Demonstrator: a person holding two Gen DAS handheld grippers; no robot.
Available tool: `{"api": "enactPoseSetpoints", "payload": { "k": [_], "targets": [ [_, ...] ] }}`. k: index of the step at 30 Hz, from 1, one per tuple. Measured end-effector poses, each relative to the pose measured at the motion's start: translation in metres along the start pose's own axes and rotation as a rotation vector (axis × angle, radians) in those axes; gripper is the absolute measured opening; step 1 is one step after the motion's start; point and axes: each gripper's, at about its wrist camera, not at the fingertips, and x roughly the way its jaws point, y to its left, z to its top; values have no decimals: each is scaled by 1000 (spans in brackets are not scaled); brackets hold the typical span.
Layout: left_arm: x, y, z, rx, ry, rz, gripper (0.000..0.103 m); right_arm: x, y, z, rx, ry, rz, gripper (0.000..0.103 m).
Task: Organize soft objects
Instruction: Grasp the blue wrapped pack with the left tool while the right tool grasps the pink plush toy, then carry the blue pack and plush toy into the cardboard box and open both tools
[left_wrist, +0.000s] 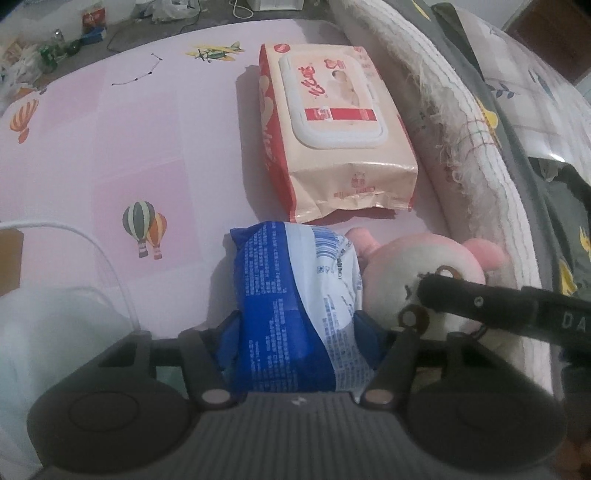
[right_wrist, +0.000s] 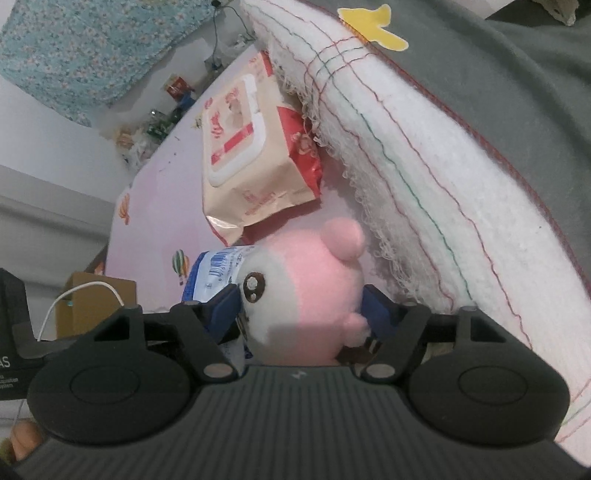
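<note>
My left gripper (left_wrist: 295, 328) is shut on a blue and white tissue pack (left_wrist: 295, 295) that stands on the pink printed sheet (left_wrist: 110, 147). My right gripper (right_wrist: 303, 314) is shut on a pink and white plush toy (right_wrist: 306, 280). In the left wrist view the plush toy (left_wrist: 413, 273) sits right beside the tissue pack, with the right gripper's black arm (left_wrist: 498, 306) across it. In the right wrist view the tissue pack (right_wrist: 218, 273) shows just left of the plush. A beige and red wet-wipes pack (left_wrist: 332, 136) lies flat farther ahead; it also shows in the right wrist view (right_wrist: 251, 155).
A rolled white quilt with frayed edge (left_wrist: 461, 140) and grey bedding (right_wrist: 498, 92) run along the right side. A white cable (left_wrist: 74, 236) and a cardboard box (right_wrist: 96, 299) are at the left. Clutter (left_wrist: 44, 51) lies beyond the sheet's far left edge.
</note>
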Motion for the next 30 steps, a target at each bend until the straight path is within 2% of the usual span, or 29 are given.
{"api": "enactPoseSetpoints", "payload": {
  "k": [3,10,18,25,30],
  "targets": [
    [-5,5,0,-29,-16,-40,62,-3,-2,-1,16,-18,11,65],
    [-38,13,-2,-69,-91,-122,61,-31,-6,-5,104,-96,82,64],
    [-105,43,-16,-94,-201,-192,61,-77,31,-20,117,-162,160,64],
    [-172,114,-48,-142,-279,-165,61,-89,96,-49,110,-151,254,64],
    [-216,190,-79,-198,-312,-78,61,-67,167,-87,91,-80,330,64]
  ]
}}
